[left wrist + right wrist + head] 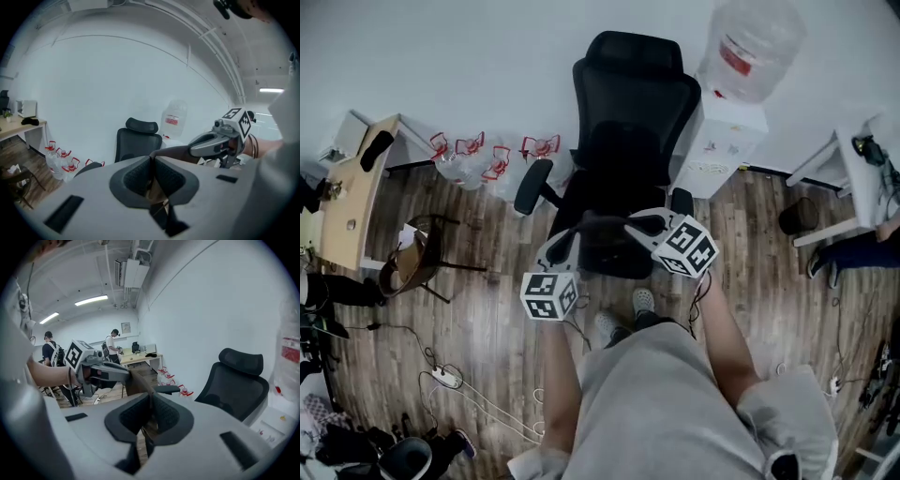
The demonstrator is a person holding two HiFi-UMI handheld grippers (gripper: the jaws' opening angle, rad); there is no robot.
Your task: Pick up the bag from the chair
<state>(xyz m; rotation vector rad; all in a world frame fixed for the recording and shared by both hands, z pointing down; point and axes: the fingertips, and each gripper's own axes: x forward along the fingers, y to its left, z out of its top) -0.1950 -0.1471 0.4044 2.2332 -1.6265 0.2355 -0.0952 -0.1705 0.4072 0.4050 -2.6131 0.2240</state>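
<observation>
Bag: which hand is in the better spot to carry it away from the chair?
Neither left nor right wins: the left tongs and right tongs are each shut on the strap of the bag, so carrying with both looks safest.

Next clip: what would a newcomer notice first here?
The left hand-held gripper and right hand-held gripper, both shut on the strap of a dark bag, hold it before the black office chair at centre. The water dispenser stands right of the chair, with red-handled bottles on the floor left.

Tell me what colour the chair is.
The chair is black; the head view shows it best.
</observation>
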